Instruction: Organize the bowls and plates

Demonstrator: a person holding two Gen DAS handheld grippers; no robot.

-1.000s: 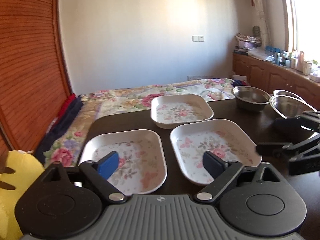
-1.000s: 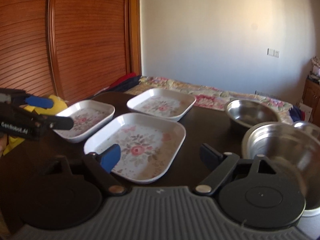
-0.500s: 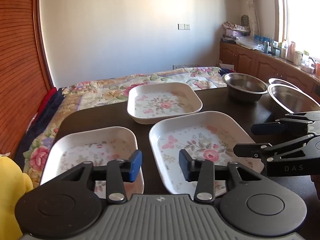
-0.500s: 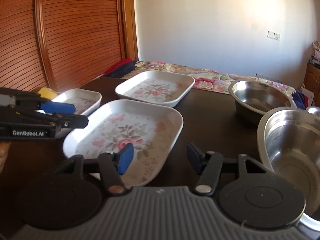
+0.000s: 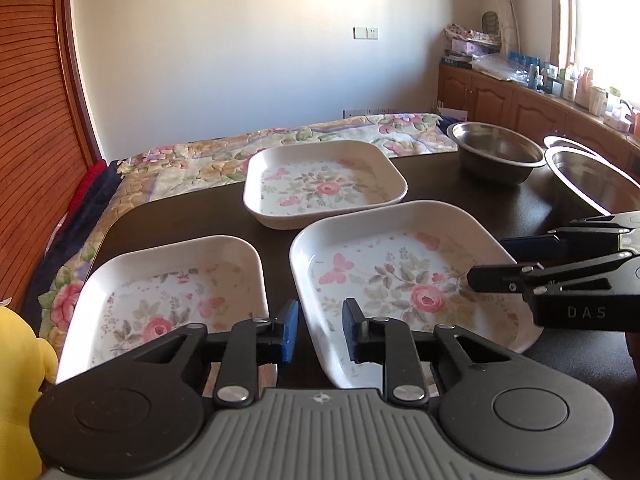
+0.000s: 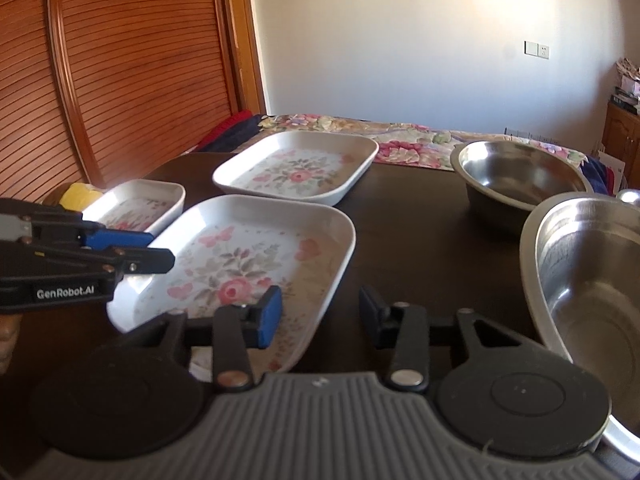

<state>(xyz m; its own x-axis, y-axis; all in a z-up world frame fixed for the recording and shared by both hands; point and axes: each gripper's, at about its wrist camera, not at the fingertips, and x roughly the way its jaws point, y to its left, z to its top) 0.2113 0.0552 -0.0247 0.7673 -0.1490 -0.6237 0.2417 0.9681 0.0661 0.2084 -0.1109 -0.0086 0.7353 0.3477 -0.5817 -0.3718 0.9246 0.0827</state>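
While both pairs of tongs hung over the near edge of the dark worktop (image 5: 192,220), neither gripped anything. The left tongs (image 5: 316,330) stood narrowed to a small gap, nothing between their pads, poised above the strip of worktop between two floral plates. Just to their left lay the left floral plate (image 5: 172,296); just to their right lay the middle floral plate (image 5: 400,276), its near-left rim under the right pad. Beyond both, straight ahead, sat the far floral plate (image 5: 324,184), apart from the others. The right tongs (image 6: 318,316) were released wider, empty, hovering over the near-right corner of the middle floral plate, with bare worktop beneath the right pad. To their right, close by, stood a large steel bowl (image 6: 588,292); a second steel bowl (image 6: 520,176) sat further ahead and right, and the rim of a third showed behind the large one. A yellow soft toy (image 5: 18,364) sat left of the left tongs, off the worktop's edge. Past the worktop spread a floral bed cover (image 5: 280,140).
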